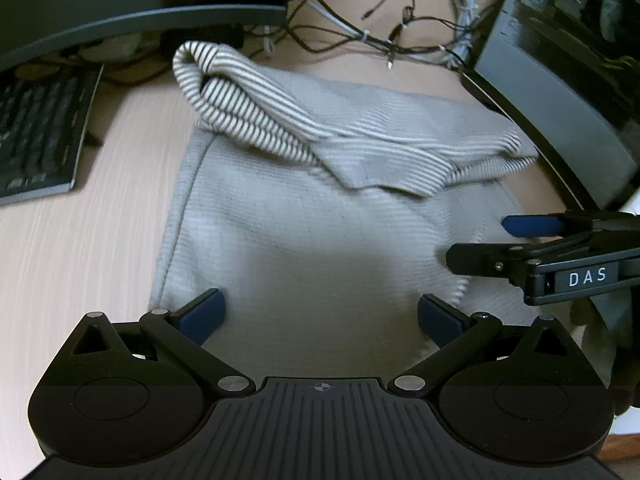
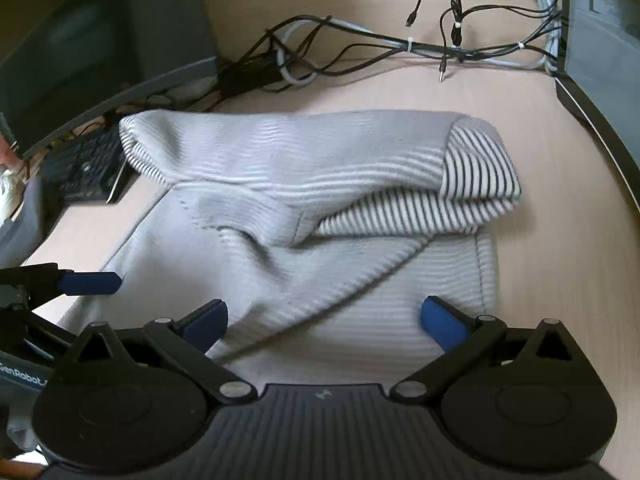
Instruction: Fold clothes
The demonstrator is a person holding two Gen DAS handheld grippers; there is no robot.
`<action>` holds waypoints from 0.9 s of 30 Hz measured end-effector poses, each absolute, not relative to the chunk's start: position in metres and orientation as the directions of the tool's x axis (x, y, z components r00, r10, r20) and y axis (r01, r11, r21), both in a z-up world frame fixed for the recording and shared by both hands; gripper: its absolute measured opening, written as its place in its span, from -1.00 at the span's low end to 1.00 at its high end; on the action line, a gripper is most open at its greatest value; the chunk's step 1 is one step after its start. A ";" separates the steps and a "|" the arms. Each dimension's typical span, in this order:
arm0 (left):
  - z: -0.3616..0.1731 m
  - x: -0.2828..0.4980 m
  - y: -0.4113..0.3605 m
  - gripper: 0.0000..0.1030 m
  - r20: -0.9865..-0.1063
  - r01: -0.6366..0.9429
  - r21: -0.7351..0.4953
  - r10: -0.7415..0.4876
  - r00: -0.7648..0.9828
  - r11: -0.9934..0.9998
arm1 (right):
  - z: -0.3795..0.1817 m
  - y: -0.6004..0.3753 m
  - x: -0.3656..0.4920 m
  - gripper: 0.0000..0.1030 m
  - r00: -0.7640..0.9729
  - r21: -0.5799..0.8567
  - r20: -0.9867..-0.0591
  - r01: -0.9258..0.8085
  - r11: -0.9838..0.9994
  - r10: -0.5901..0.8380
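Soft, even light is falling across both fisheye views, leaving the wooden desk point(image 1: 120, 128) pale and a little washed out. A broad shadow is lying on the striped garment point(image 1: 320, 240) just ahead of the left gripper point(image 1: 320, 316). Motion blur is smearing the stripes and the keyboard point(image 1: 36, 132). Straight edges are bowing toward the corners, where the monitor point(image 2: 600, 60) is curving and going dark.

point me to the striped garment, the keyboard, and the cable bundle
striped garment point(image 2: 360, 280): right wrist view, on the flat pale body panel.
keyboard point(image 1: 36, 140): left wrist view, on its dark key area.
cable bundle point(image 2: 408, 46): right wrist view, at the white tie around the cables.
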State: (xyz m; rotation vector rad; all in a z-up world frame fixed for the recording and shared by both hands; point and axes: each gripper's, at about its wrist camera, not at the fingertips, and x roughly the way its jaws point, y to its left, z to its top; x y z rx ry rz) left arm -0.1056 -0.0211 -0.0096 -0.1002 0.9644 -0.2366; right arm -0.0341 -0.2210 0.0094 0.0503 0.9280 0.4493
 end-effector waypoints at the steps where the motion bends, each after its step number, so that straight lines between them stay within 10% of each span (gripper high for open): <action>1: -0.008 -0.114 -0.021 1.00 -0.807 0.160 -0.196 -0.252 0.535 0.967 | 0.010 -0.221 -0.044 1.00 0.511 0.232 -0.763 -0.355 0.905 0.396; 15: 0.022 -0.153 -0.001 1.00 -0.804 0.261 -0.268 -0.365 0.470 0.927 | 0.058 -0.230 -0.114 1.00 0.471 0.321 -0.746 -0.365 0.874 0.471; 27: 0.003 -0.130 -0.002 1.00 -0.828 0.138 -0.237 -0.275 0.489 0.962 | 0.035 -0.206 0.000 0.99 0.372 0.631 -0.691 -0.109 0.768 0.620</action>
